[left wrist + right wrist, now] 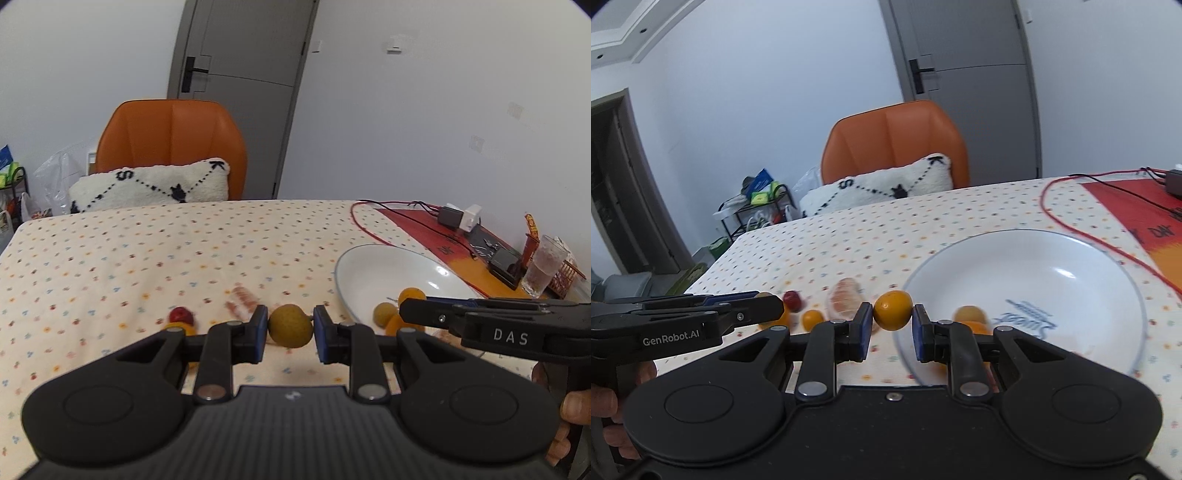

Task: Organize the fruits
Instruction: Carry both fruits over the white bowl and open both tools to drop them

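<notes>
1. Your work surface is a table (147, 251) under a cream cloth dotted with small flowers, with an orange chair (170, 136) and a white cushion (151, 184) behind it and a grey door (243, 74) in the white wall.
2. Your left gripper (290, 328) is clamped on one brownish-yellow round fruit (290, 325), dull and speckled, held clear above the cloth.
3. Your right gripper (892, 325) is clamped on one glossy orange fruit (892, 309), smooth and round, at the near left rim of the white plate (1052, 266).
4. One plate sits to the right, with blue printing on its inside.
5. Inside the plate near its front edge you can count one yellowish fruit (969, 314) and at least one orange one (977, 326), partly hidden by the fingers.
6. On the cloth to the left lie one red fruit (792, 299), one small orange fruit (812, 319) and one pale peeled piece (844, 297), blurred.
7. One glass (545, 266) stands at the far right.
</notes>
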`<state>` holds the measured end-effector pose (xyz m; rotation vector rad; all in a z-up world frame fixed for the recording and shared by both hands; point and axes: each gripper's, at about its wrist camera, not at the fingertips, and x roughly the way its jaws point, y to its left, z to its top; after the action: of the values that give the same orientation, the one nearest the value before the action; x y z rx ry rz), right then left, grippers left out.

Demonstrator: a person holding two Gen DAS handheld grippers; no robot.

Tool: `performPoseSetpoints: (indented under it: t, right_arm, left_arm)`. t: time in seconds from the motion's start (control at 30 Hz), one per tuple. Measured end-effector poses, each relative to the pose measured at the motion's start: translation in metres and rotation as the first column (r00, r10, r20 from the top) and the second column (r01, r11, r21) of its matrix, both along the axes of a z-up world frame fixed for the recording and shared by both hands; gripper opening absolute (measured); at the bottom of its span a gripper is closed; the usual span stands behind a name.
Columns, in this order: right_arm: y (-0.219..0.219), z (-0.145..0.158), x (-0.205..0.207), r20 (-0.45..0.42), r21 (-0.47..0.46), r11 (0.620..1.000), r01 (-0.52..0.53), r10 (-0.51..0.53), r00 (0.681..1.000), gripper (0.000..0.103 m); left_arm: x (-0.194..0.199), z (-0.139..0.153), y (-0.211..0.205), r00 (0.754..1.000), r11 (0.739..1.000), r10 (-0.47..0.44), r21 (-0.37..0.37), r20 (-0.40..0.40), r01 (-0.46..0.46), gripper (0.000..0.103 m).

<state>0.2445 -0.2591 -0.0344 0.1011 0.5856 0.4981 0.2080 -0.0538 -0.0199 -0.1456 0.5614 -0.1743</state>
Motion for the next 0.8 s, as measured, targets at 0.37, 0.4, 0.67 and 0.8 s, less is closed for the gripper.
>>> performPoseSetpoints:
  t: [0.37, 0.4, 0.67, 0.8]
  right_arm:
    - [-0.045, -0.001, 0.010, -0.003, 0.033, 0.997, 0.070, -0.070, 0.998, 0.021]
    - [-0.049, -0.002, 0.010, -0.003, 0.035, 0.997, 0.073, -0.073, 0.997, 0.021]
    - [-0.077, -0.010, 0.018, -0.023, 0.063, 0.992, 0.108, -0.106, 0.994, 0.021]
    - [-0.088, -0.015, 0.022, -0.038, 0.077, 0.990, 0.120, -0.118, 0.992, 0.021]
  left_arm:
    - [0.019, 0.009, -0.046, 0.998, 0.997, -0.067, 0.029, 0.009, 0.067, 0.025]
    - [0.020, 0.009, -0.050, 0.997, 0.997, -0.072, 0.032, 0.010, 0.072, 0.025]
    - [0.034, 0.006, -0.078, 0.994, 0.992, -0.109, 0.058, -0.005, 0.109, 0.025]
    - [0.041, 0.005, -0.091, 0.992, 0.990, -0.127, 0.066, -0.012, 0.128, 0.025]
